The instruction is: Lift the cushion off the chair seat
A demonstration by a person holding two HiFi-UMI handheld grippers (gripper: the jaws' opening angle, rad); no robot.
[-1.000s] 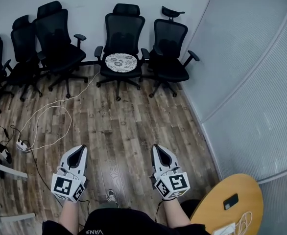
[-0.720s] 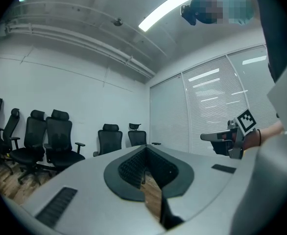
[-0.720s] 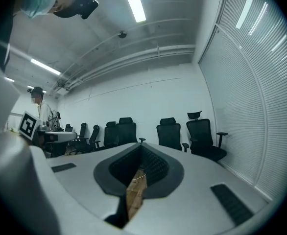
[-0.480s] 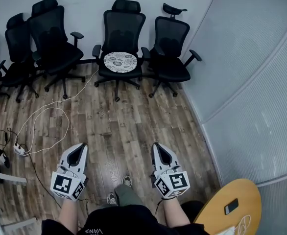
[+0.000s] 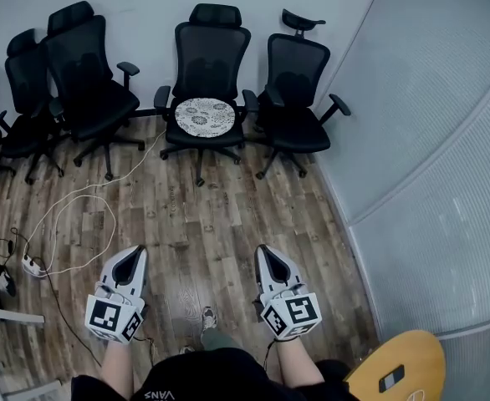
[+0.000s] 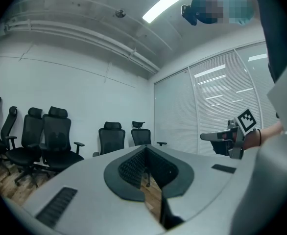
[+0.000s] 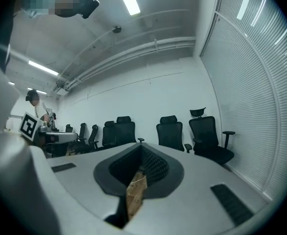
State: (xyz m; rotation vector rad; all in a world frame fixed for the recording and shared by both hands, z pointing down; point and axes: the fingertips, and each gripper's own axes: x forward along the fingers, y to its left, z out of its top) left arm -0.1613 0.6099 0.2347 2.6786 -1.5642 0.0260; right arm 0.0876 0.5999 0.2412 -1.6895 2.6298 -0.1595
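1. Two grippers are held out level over the wooden floor point(image 5: 220, 215). Both the left gripper point(image 5: 135, 256) and the right gripper point(image 5: 266, 253) have their jaws pressed together with nothing between them.
2. Well apart from them, the cushion point(image 5: 205, 112) lies flat on the seat of the middle black chair point(image 5: 209, 57) in the row against the wall. It is a round, pale pad with a dark print, sitting between the armrests point(image 5: 163, 92).
3. From where I stand it looks thin, soft and light. I'd expect it to droop and fold if raised by one edge, not to stay flat like a board. The fabric seems unlikely to slip and nothing about it looks breakable.
4. The near rim, facing the person, seems the best place to pinch. One gripper on either side of the front curve should keep it from sagging.
5. The chair stands on a wheeled base point(image 5: 199, 153), so a push against the seat could roll or swivel it away.
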